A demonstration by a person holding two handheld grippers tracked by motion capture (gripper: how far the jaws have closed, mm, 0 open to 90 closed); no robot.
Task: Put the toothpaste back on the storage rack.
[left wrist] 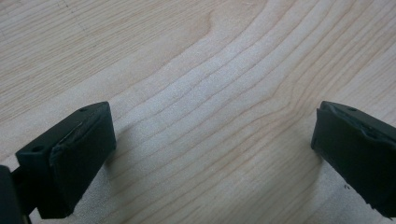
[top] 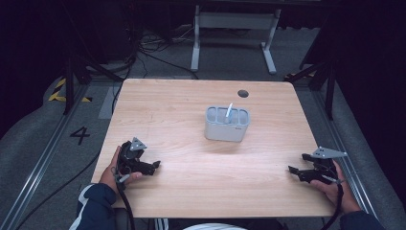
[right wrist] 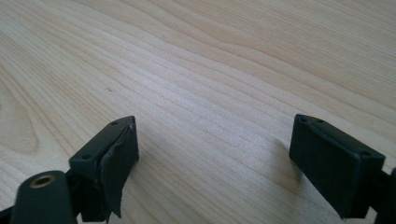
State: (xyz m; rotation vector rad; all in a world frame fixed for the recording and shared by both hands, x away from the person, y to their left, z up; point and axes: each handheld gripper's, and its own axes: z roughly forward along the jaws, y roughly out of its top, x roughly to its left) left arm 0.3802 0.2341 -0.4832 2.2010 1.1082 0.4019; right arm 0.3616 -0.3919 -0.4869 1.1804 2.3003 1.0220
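With both our left gripper (top: 154,166) and right gripper (top: 295,168) spread wide, empty and well short of the grey three-compartment plastic holder (top: 227,124), a hurried reach could tip it and the pale stick (top: 229,113) inside.

Wooden table (top: 182,103), round dark hole (top: 243,93)

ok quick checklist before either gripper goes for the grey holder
1. Left gripper empty, jaws apart over bare wood: ok.
2. Right gripper empty, jaws apart: ok.
3. Grey holder upright near the table's middle, apart from both grippers: ok.
4. Pale stick leaning in the holder's middle compartment: ok; what it is, cannot tell.
5. Path across the table from each gripper to the holder free of things: ok.
6. Other compartments empty: cannot tell.
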